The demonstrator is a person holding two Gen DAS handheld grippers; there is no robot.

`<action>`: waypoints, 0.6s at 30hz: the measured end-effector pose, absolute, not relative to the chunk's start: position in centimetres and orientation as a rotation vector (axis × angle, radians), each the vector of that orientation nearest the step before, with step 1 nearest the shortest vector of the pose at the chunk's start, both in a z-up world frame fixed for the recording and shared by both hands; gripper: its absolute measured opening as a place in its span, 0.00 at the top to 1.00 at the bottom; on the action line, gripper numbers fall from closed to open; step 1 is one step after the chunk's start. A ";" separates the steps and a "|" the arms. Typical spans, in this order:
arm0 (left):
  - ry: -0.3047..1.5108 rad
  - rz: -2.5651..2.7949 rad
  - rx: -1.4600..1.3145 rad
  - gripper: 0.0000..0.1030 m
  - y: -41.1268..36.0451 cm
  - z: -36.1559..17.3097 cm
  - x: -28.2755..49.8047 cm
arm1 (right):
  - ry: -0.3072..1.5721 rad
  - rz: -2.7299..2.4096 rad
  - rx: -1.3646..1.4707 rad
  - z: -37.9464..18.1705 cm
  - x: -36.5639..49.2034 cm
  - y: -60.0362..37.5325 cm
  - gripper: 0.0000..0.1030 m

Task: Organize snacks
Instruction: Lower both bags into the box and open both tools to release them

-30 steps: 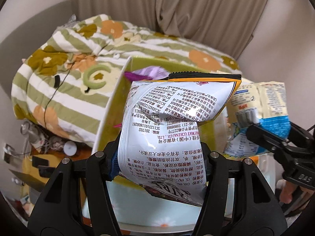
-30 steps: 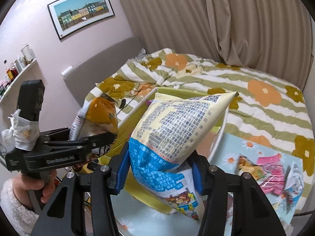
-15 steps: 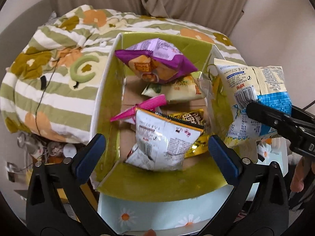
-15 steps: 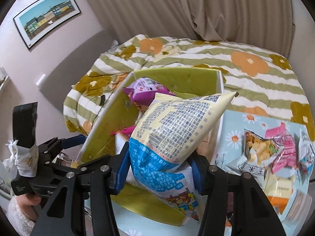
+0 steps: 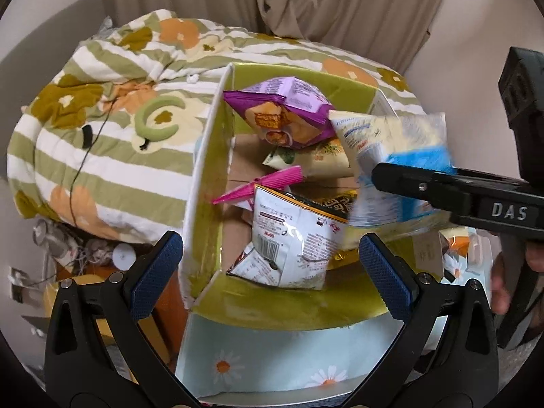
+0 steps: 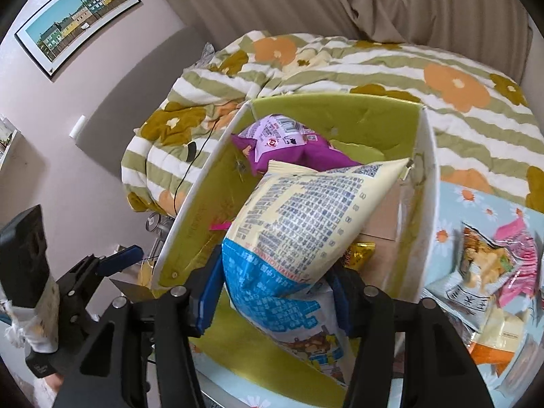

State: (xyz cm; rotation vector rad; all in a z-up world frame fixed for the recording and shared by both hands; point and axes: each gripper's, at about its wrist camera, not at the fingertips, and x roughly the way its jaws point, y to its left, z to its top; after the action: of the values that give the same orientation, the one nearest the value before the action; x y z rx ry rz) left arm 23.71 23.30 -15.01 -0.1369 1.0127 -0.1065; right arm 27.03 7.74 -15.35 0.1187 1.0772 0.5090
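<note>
Left gripper (image 5: 270, 270) now stands wide and empty; the white snack bag (image 5: 294, 238) it held a second ago lies inside the green box (image 5: 292, 306). Right gripper (image 6: 273, 292), jaws just easing apart, has the blue-and-cream bag (image 6: 306, 224) between its pads over the box, release apparently under way.

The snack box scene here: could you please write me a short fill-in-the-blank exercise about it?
1. The green box stands on a light blue cloth printed with ____.
2. The bag highest at the far end of the box is mostly ____ in colour.
3. The left gripper has its jaws wide ____, with nothing between its pads.
4. The cream and blue bag sits between the jaws of the ____ gripper.

Missing words: daisies; purple; open; right
</note>
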 end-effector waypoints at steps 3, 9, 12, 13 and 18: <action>1.017 -0.099 -0.132 0.01 23.4 -15.2 23.6 | 1.066 0.475 0.123 -15.9 27.4 7.5 0.04; 1.023 -0.089 -0.141 0.01 23.2 -15.9 23.2 | 0.988 0.445 0.117 -15.6 25.8 6.0 0.03; 1.018 -0.088 -0.146 0.01 23.1 -15.8 23.1 | 0.977 0.455 0.098 -15.3 25.1 6.0 0.03; 1.014 -0.088 -0.148 0.01 23.0 -15.6 23.1 | 0.970 0.459 0.094 -15.1 24.9 6.0 0.03; 0.981 -0.086 -0.144 0.01 22.7 -14.4 22.6 | 0.959 0.472 0.097 -14.2 24.6 5.7 0.03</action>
State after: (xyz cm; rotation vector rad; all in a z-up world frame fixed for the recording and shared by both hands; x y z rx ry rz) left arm 22.64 22.73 -14.41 -0.1437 0.9810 -0.0860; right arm 24.61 5.73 -14.22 0.0970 0.9591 0.4718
